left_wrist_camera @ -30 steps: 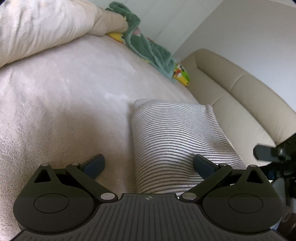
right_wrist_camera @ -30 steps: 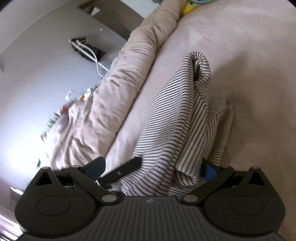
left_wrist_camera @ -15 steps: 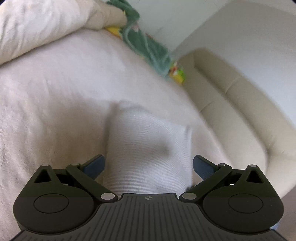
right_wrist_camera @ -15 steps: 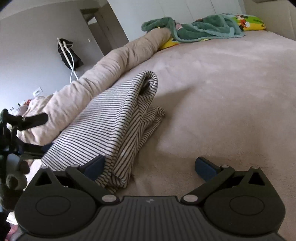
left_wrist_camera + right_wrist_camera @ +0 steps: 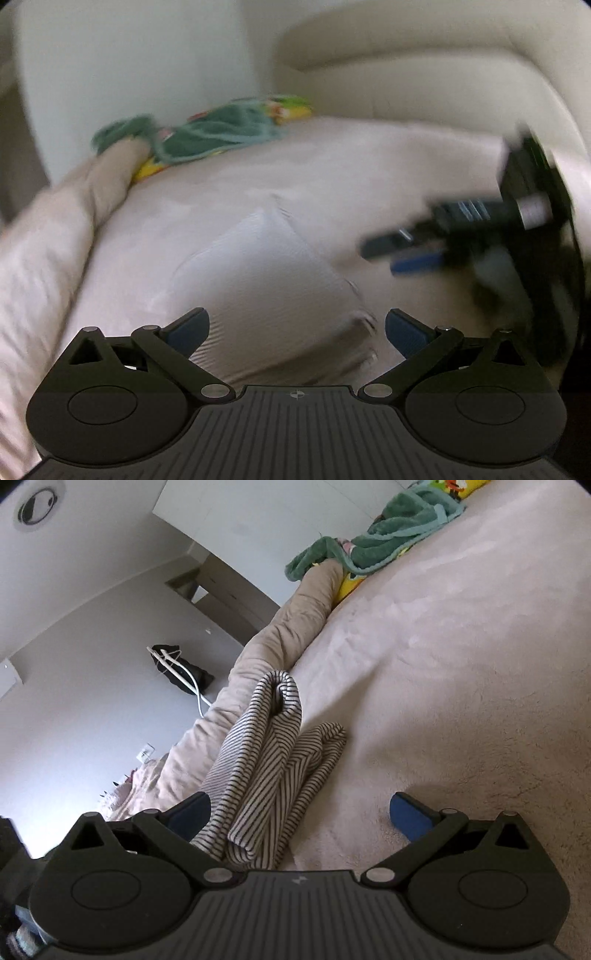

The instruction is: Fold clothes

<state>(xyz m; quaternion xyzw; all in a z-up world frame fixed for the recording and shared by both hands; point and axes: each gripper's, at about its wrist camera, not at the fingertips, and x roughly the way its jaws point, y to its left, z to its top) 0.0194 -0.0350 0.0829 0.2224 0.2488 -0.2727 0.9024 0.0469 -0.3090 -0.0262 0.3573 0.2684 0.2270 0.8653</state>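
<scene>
A folded grey-and-white striped garment [image 5: 266, 280] lies on the beige bed cover [image 5: 351, 177]. The left wrist view is motion-blurred. My left gripper [image 5: 297, 330] is open and empty, just in front of the garment's near edge. My right gripper [image 5: 299, 810] is open and empty; the garment [image 5: 269, 768] lies bunched between its fingers near the left finger, not pinched. The right gripper [image 5: 402, 253] also shows in the left wrist view, to the right of the garment.
A rolled beige duvet [image 5: 48, 236] runs along the left side of the bed, also in the right wrist view [image 5: 280, 635]. A green towel on a yellow printed pillow [image 5: 207, 133] lies at the far end. A padded cream headboard [image 5: 424, 59] stands behind.
The right gripper let go of the striped garment, which now lies on the bed. Both grippers swung to new angles; the left one stayed open and moved fast.
</scene>
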